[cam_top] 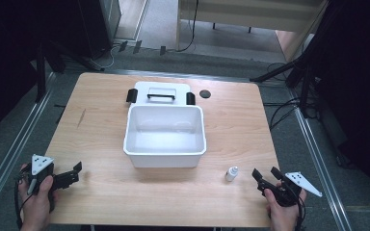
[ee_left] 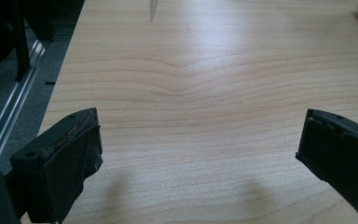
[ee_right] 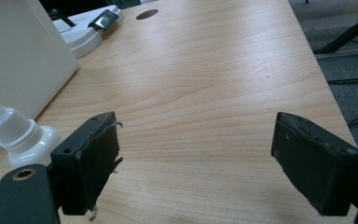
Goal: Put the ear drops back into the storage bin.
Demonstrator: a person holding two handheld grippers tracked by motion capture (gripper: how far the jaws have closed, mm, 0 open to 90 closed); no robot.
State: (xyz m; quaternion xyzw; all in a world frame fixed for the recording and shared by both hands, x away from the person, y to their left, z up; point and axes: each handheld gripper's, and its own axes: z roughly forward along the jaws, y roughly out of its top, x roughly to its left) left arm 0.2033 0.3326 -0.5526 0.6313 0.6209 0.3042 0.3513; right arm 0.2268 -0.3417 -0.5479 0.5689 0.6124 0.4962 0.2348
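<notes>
The counter [cam_top: 125, 202] carries an open white bin [cam_top: 164, 135] at its middle, its lid [cam_top: 161, 93] lying flat just behind it, so the bin is free to take things. A small white bottle [cam_top: 231, 173] stands upright near the bin's right front corner, just beside the right gripper [cam_top: 264, 174]. Its fingers [ee_right: 91, 163] gape wide and empty, likely ready for the bottle. The left gripper [cam_top: 75, 172] rests low, fingers wide apart, holding nothing.
</notes>
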